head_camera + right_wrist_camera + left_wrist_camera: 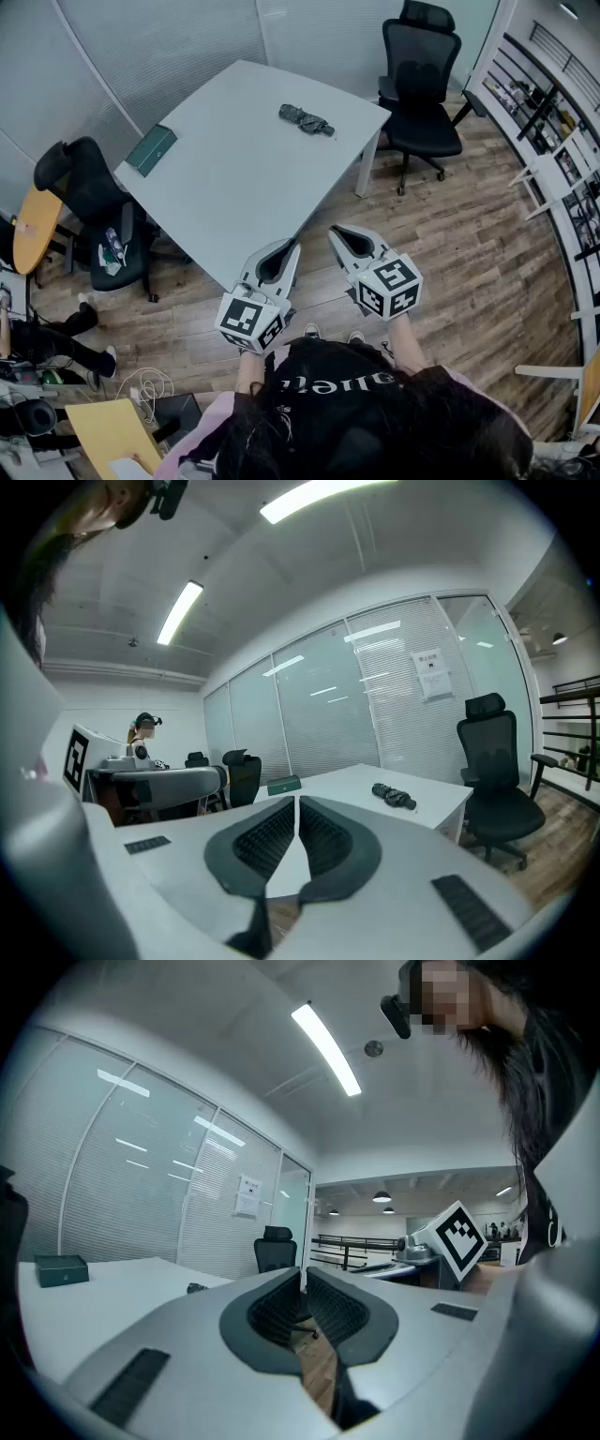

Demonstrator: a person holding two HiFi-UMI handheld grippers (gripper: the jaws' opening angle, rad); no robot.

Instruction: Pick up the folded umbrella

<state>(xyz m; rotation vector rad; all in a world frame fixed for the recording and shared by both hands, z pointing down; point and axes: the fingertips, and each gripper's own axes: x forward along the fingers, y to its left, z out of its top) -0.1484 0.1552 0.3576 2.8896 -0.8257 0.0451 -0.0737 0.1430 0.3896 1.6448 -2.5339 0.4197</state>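
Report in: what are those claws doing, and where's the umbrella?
Left gripper and right gripper shut, empty, short of the table. Folded umbrella untouched near its far edge. Only bare tabletop between.

An office is shown: a white table (234, 159), black swivel chairs (419, 84), glass partitions with blinds (375, 705) and ceiling strip lights (325, 1049).

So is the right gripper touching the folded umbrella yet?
Apart. The head view shows the right gripper off the near corner of the table, with bare tabletop between it and the folded umbrella.
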